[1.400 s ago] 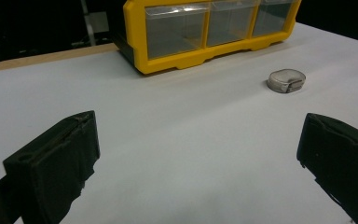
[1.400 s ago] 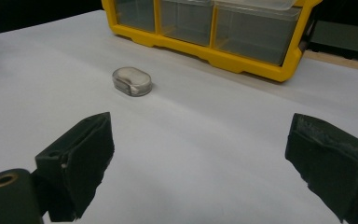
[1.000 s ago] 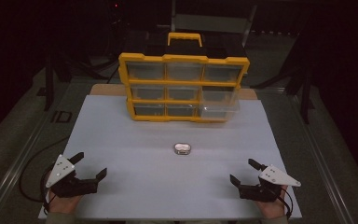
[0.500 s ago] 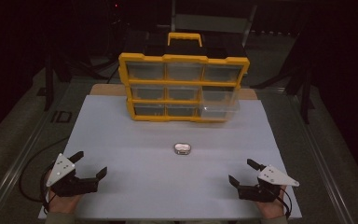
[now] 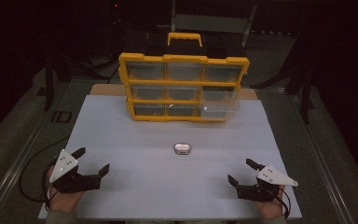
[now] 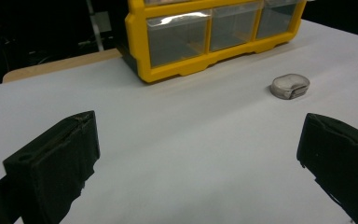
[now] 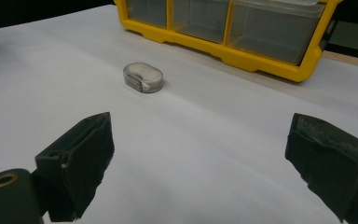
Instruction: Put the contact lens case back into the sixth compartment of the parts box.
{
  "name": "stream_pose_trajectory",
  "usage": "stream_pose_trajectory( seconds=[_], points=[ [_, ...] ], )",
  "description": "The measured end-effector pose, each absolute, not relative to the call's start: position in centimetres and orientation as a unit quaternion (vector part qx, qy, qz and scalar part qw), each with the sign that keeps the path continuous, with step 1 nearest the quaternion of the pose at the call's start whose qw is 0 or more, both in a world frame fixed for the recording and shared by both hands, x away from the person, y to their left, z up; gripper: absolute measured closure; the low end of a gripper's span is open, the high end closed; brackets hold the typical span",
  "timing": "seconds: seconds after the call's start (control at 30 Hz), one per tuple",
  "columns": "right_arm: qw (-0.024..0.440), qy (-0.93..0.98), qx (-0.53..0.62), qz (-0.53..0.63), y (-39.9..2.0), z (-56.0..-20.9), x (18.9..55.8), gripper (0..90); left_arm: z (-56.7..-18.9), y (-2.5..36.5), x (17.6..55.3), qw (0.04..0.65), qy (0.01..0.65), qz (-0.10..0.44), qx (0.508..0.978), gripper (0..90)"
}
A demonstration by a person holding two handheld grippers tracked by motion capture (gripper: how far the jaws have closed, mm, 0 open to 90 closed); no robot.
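Small clear case [image 5: 182,148] lies untouched mid-table, in front of the yellow drawer organizer [image 5: 184,87]. Almost nothing has changed over the last second: left tongs [image 5: 92,162] and right tongs [image 5: 241,173] stay wide open, empty, well apart, so the reach hasn't begun.

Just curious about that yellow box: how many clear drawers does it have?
9, in three rows of three on the yellow plastic organiser box: top row, middle row, bottom row. The clear bottom-right drawer sticks out, pulled partly open.
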State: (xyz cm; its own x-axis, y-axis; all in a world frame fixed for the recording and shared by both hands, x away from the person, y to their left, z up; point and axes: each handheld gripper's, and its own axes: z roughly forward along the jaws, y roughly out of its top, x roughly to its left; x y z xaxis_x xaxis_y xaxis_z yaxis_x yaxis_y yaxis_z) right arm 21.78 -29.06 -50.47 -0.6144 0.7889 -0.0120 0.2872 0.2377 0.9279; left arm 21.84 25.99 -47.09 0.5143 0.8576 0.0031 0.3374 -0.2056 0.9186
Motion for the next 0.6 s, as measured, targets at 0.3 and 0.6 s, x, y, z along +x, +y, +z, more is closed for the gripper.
stream_pose_trajectory(
  seconds=[0.3,0.6],
  points=[
    [0.251,0.744,0.361,0.503,-29.1,-50.4,21.8,7.6,-45.1,24.8,23.0,0.475,0.383,0.281,0.741,0.0],
    [0.253,0.741,0.362,0.506,-29.2,-50.3,21.7,7.6,-44.2,23.2,24.5,0.473,0.362,0.279,0.753,0.0]
  ],
)
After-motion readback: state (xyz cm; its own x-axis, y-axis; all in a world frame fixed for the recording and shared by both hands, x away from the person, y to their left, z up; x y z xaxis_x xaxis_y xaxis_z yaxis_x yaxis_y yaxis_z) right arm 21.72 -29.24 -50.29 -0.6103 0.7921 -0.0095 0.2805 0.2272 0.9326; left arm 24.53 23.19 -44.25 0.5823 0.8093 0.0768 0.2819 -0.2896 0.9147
